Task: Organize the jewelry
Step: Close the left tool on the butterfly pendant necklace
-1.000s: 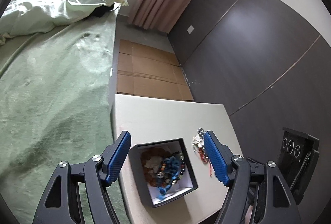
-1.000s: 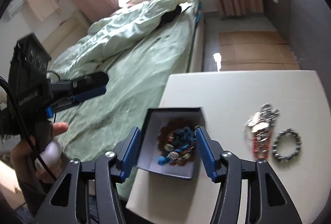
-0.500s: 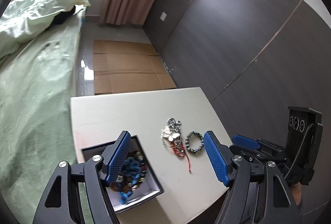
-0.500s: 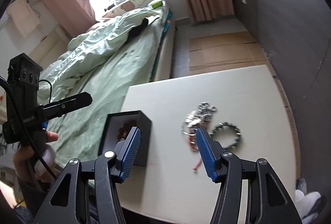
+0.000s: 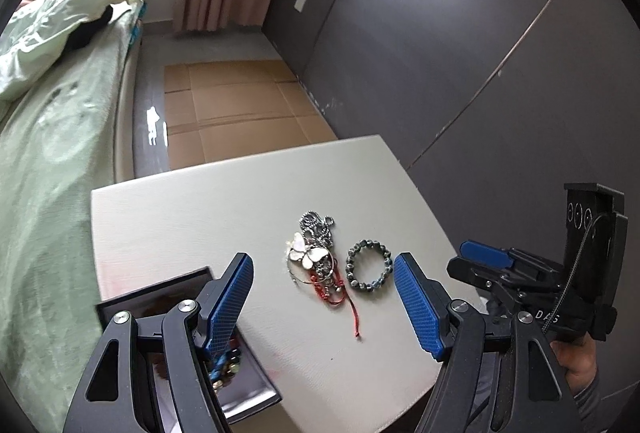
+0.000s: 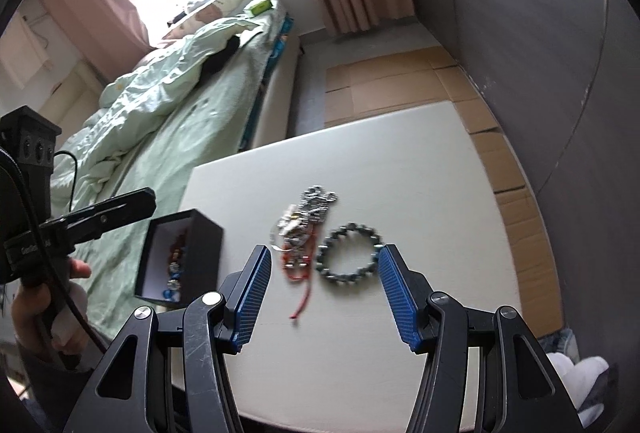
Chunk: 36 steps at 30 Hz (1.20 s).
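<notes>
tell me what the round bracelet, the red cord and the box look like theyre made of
Bracelet: dark grey glossy beads, maybe stone or metal. Red cord: thin braided or twisted thread, matte. Box: probably black matte cardboard, sharp edges, white lining.

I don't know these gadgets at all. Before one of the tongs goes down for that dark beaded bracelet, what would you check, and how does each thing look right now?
1. Right tongs open wide enough: ok, the blue fingers stand far apart.
2. Right tongs empty: ok, nothing between the fingers.
3. Beaded bracelet lined up: ok, it lies on the table just ahead, between the fingers.
4. Bracelet free of the tangled jewelry pile: cannot tell, they lie very close together.
5. Black box ready to receive: ok, it is open, with jewelry already inside.
6. Left tongs out of the way: ok, open and empty, off to the side.
</notes>
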### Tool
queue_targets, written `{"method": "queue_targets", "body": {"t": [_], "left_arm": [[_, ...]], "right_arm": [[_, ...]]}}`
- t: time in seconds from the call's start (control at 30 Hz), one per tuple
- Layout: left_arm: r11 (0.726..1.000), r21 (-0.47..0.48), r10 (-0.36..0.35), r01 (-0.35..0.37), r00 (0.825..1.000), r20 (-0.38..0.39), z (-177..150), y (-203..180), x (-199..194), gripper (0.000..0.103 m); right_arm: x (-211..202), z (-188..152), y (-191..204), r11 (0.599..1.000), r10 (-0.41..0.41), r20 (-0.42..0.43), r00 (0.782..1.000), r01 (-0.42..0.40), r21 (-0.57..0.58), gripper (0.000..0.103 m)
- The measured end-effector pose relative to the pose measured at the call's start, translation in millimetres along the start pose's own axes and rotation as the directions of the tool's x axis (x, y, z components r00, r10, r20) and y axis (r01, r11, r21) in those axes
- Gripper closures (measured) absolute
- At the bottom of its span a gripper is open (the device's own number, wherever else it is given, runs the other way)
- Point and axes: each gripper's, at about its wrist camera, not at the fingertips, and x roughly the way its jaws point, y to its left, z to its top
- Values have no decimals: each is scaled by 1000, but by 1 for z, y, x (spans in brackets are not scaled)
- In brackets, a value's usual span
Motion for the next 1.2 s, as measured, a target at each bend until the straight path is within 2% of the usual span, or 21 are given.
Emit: {"method": "queue_targets", "body": {"t": [0.13, 0.27, 0.33, 0.5, 0.77, 0.97, 1.07, 1.13, 1.2], "left_arm": [[1000, 9, 4, -4, 999, -34, 3, -10, 24, 31], [1000, 8, 1, -1, 996, -84, 6, -16, 49, 44], [1000, 6, 2, -2, 994, -107, 7, -19, 60, 47], [999, 2, 32, -32, 988, -148, 12, -22, 89, 49], [996, -48, 69, -81, 972, -223, 15, -10, 125, 63], [989, -31, 132, -145, 960, -249, 10, -6, 133, 64], [988, -17, 145, -154, 957, -250, 9, -7, 133, 64], [984, -12, 169, -179, 949, -266, 7, -7, 136, 64], [984, -18, 165, -175, 952, -259, 7, -5, 135, 64]], "right_arm": [[12, -3, -16, 999, 5, 5, 1000, -5, 40, 46], [31, -9, -35, 994, -10, -30, 1000, 13, 109, 46], [36, -8, -42, 991, -12, -42, 999, 18, 132, 46], [46, -11, -53, 989, -12, -51, 999, 20, 149, 46], [59, -13, -68, 981, 29, -70, 997, -16, 192, 46], [67, -12, -68, 980, 56, -83, 995, -39, 193, 46], [71, -13, -68, 980, 60, -90, 994, -41, 195, 46], [73, -13, -68, 980, 62, -94, 994, -43, 196, 46], [75, -12, -68, 979, 64, -98, 993, -43, 197, 46]]}}
